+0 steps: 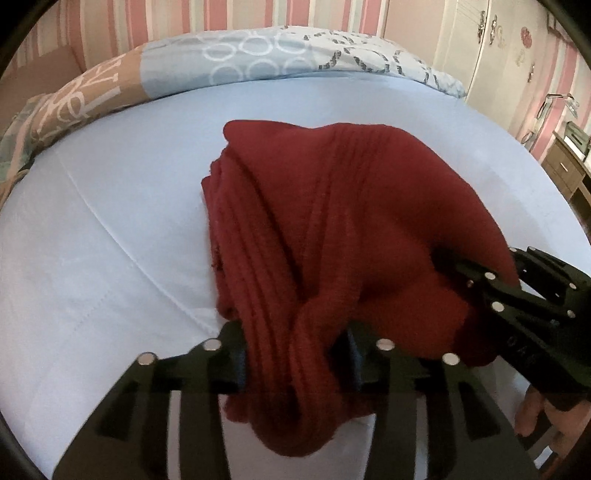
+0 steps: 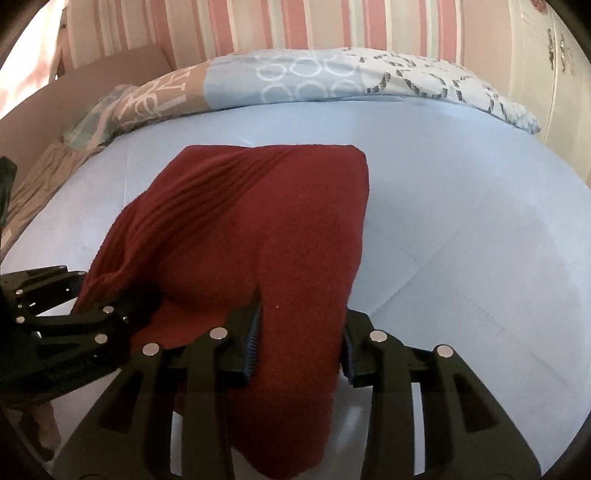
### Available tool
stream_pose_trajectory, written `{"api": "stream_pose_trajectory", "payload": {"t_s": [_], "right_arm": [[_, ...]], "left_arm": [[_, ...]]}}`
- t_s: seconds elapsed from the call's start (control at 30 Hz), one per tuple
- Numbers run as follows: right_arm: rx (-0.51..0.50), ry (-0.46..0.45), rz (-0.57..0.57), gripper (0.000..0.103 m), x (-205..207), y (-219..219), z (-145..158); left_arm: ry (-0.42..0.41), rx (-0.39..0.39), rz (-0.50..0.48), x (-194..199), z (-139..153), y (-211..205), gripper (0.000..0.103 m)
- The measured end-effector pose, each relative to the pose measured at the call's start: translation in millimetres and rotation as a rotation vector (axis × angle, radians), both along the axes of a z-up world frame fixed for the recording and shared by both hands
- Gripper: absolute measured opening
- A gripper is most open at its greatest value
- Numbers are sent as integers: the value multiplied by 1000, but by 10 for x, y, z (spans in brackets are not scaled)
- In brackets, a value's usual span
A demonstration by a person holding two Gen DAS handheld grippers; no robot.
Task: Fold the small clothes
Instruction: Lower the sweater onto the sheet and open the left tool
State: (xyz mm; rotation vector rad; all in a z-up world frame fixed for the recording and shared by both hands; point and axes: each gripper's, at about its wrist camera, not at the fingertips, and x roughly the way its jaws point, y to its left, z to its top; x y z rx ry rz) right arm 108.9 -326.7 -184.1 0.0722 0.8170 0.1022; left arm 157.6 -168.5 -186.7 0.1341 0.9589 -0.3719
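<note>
Pale-blue bed sheet [image 2: 461, 221] | both hand-held grippers, left [image 1: 295, 354] and right [image 2: 301, 343], clamp dark-red ribbed knit garment [image 2: 258, 221] | carry edge evenly toward 12 o'clock, corners aligned

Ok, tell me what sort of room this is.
Most likely a bedroom, perhaps a child's: a bed with a light blue sheet, a patterned duvet bunched along its far edge, pink striped wallpaper behind, and a white wardrobe beside it.

You are looking at a dark red ribbed knit garment [image 1: 332, 206] lying bunched and partly folded, its far end resting flat; its near edge is lifting in two gathered bunches, one drooping thickly in folds; it is perhaps a small sweater, though the shape is hiding.
</note>
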Motion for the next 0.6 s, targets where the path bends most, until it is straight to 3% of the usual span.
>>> {"api": "stream_pose_trajectory", "payload": {"t_s": [0.1, 0.2, 0.23, 0.37, 0.5, 0.6], "right_arm": [[39, 15, -3, 44, -3, -51, 43], [77, -4, -17, 67, -29, -100, 200], [77, -30, -20, 79, -66, -102, 283], [-7, -78, -75, 98, -147, -85, 525], [-151, -7, -102, 97, -36, 31, 402], [-168, 37, -140, 96, 18, -10, 246]], "left_arm": [[8, -1, 18, 50, 10, 65, 65], [3, 8, 14, 12, 64, 114, 73], [-4, 17, 10, -7, 85, 119, 78], [-19, 17, -5, -83, 193, 205, 80], [-68, -5, -11, -184, 299, 328, 84], [-71, -10, 4, -179, 275, 397, 87]]}}
